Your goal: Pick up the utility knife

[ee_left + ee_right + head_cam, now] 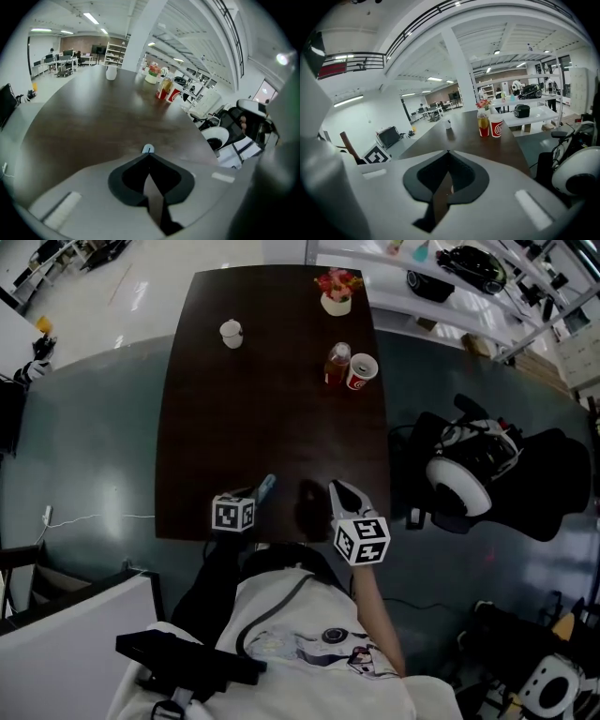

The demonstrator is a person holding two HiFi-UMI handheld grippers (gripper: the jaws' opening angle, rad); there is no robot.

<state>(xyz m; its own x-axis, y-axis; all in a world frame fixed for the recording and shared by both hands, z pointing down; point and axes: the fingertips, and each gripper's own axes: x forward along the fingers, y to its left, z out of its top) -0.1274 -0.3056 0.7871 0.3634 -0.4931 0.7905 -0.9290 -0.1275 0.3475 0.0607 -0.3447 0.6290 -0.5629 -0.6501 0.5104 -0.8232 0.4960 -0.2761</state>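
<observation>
The utility knife (266,487) is a slim light-blue thing lying on the dark brown table (272,418) near its front edge. My left gripper (255,493) sits right behind the knife, pointing steeply down at it. In the left gripper view the jaws (148,153) are closed together with nothing between them, and only the knife's blue end (147,149) peeks out just past their tips. I cannot tell whether they touch it. My right gripper (336,486) hovers over the table edge a little to the right, and the right gripper view shows it (448,151) shut and empty.
At the far end stand a white cup (231,334), a flower pot (337,292), a bottle (337,364) and a red paper cup (361,371). A black chair carrying white gear (469,474) stands right of the table. The person's body is against the front edge.
</observation>
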